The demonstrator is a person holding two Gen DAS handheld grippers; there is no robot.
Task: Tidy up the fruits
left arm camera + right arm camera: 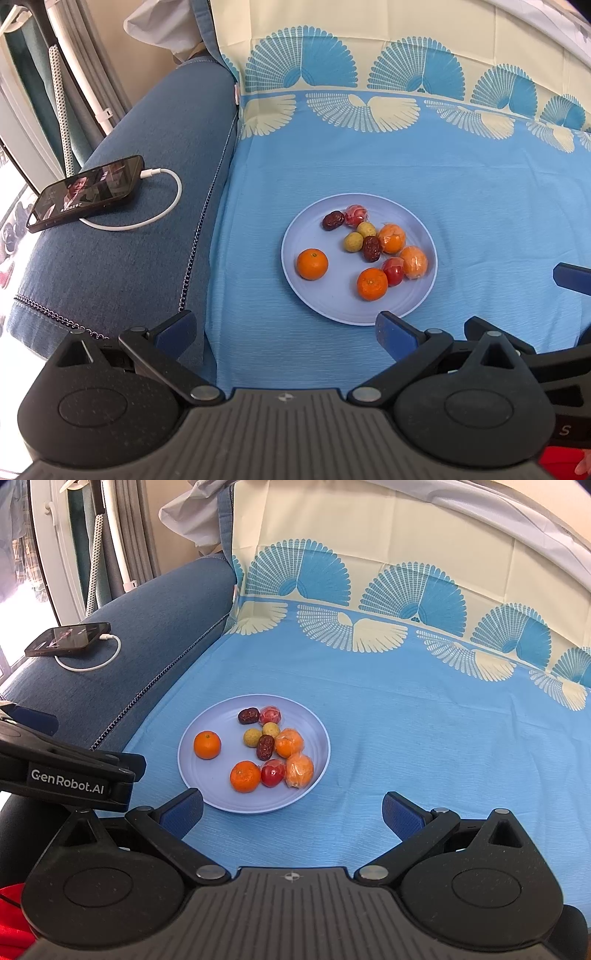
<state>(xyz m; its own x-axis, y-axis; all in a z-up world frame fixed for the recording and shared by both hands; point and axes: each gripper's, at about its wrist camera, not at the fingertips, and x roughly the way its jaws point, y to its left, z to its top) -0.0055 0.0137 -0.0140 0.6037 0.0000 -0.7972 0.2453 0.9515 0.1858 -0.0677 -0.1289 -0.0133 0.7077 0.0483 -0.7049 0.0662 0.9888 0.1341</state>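
On the blue cloth (461, 192) sits the plate (332, 306) with all the fruit on it: one orange (312, 263) lies apart at its left, while the rest, including dates (371, 248) and wrapped pieces, crowd mixed at the right, so sorting looks barely begun and nearly all is left. Both the left gripper (286, 330) and right gripper (291, 810) hover short of the plate's near rim, spread wide, holding and touching nothing.

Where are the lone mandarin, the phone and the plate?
lone mandarin (312, 263), left wrist view, middle of its peel.
phone (86, 193), left wrist view, centre of its lit screen.
plate (207, 790), right wrist view, bare near-left rim.
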